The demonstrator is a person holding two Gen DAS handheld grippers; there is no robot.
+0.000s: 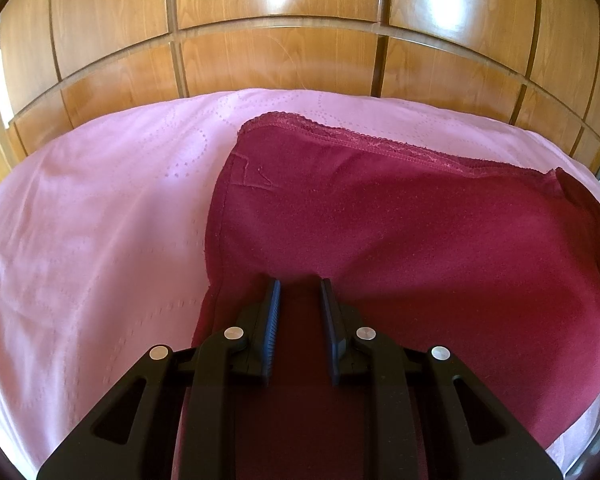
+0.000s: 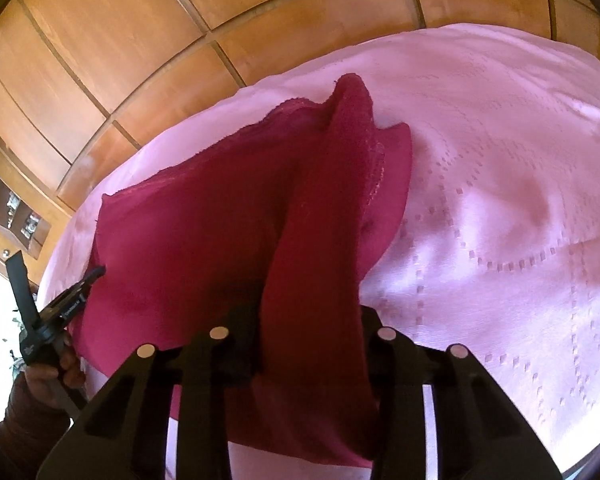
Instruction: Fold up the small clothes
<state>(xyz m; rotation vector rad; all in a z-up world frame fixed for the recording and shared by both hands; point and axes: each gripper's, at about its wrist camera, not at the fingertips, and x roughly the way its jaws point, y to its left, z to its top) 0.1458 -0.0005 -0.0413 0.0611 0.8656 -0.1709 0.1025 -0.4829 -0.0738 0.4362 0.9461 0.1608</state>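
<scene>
While the dark red knit garment with a lace-trimmed waistband point(image 1: 400, 216) lies mostly flat on the pink embossed bedspread point(image 1: 100, 220), one side of it is raised in a ridge that runs from your right gripper point(image 2: 300, 360) toward twelve o'clock. That ridge hides the fingertips, so I cannot tell for certain whether the right jaws are closed, though the fabric appears to hang from them. Your left gripper point(image 1: 300, 316) rests low on the garment's near edge, jaws parted with cloth between but not pinched. From the left tool the lace band lies at twelve to two o'clock, its long axis running left to right. The right tool is the one placed to carry the lifted side across toward nine o'clock. Behind the bed stands a glossy wooden panelled wardrobe point(image 1: 280, 60). Small white lettering on the left gripper's body is too blurred to read.
</scene>
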